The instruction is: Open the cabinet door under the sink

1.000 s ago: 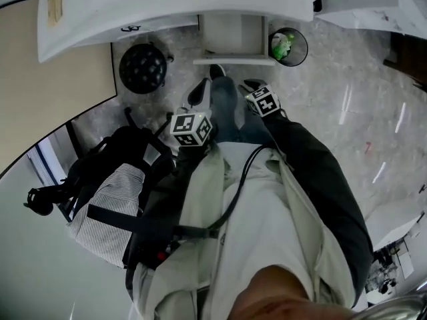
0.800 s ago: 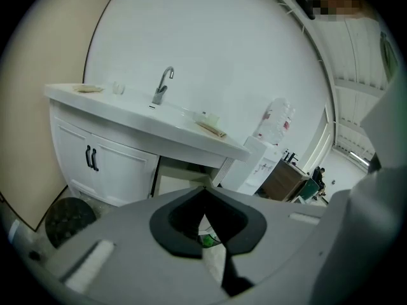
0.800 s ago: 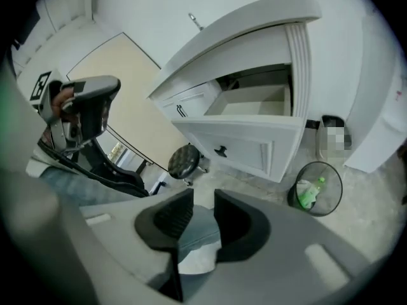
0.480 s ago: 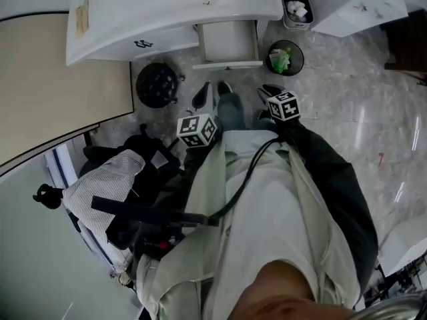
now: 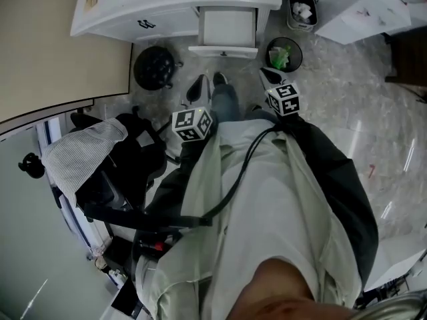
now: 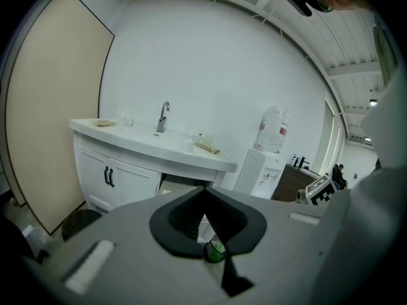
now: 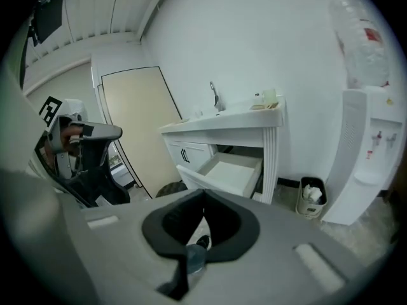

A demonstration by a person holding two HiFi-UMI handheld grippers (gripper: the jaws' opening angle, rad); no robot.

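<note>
One sink cabinet (image 5: 167,15), one open cabinet door (image 5: 229,29), one water cooler (image 5: 363,9) at the upper right.

Three bins along the top: black bin (image 5: 157,67), round bin (image 5: 283,54), small bin (image 5: 301,10).

Two grippers: left gripper (image 6: 205,218), right gripper (image 7: 202,218).

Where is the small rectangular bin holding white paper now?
Head view, top right: the small rectangular bin stands on the floor between the white sink cabinet and the white water dispenser.

Office break room: sink counter (image 6: 149,142), water dispenser (image 7: 372,164), waste bin (image 7: 310,197).

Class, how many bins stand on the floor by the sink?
3. A black mesh bin left of the open cabinet front; a round bin with green waste right of it; a small bin with white paper beyond. More may be hidden.
</note>
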